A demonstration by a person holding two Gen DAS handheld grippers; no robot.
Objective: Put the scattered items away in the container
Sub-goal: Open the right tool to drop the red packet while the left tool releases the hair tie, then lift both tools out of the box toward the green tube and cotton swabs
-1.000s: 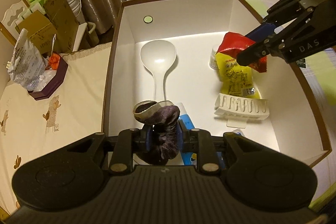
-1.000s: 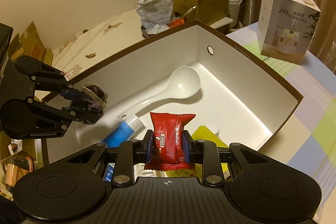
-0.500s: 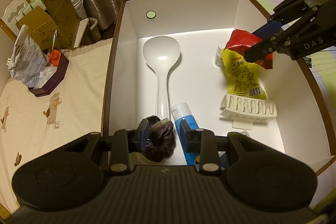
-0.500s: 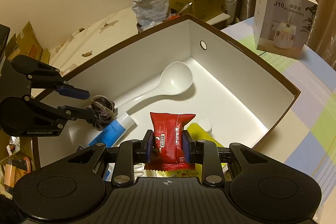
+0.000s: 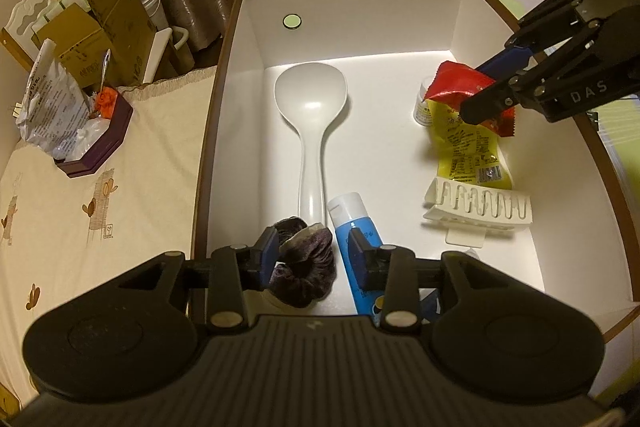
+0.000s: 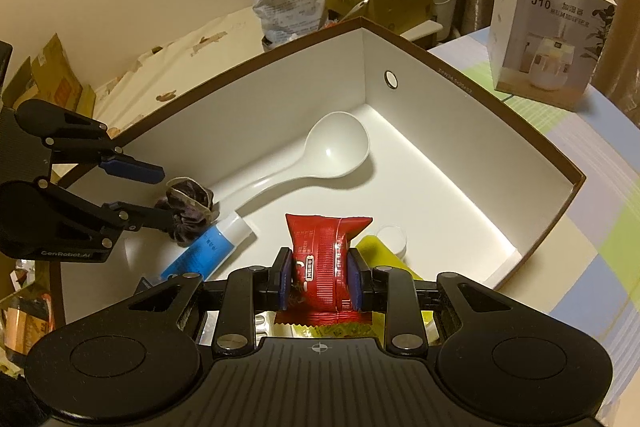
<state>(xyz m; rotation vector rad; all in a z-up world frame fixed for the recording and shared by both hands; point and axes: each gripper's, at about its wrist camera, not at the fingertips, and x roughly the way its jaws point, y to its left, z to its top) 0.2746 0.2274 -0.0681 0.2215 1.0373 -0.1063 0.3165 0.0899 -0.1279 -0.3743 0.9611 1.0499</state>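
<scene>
White box (image 5: 248, 75), left fingers (image 5: 269, 251) just opening — scrunchie (image 5: 306, 263) loose, right fingers (image 6: 285, 281) clamp red packet (image 6: 322, 259)

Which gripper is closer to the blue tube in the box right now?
Left. The left gripper stands open right beside the blue tube, around the scrunchie; the right gripper grips the red packet farther off.

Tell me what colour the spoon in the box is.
White, all over; the spoon shows best in the left wrist view.

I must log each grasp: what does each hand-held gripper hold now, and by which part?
Right hand-held gripper: red snack packet, pinched across its middle. Left hand-held gripper: nothing; opening jaws have released the purple scrunchie.
</scene>
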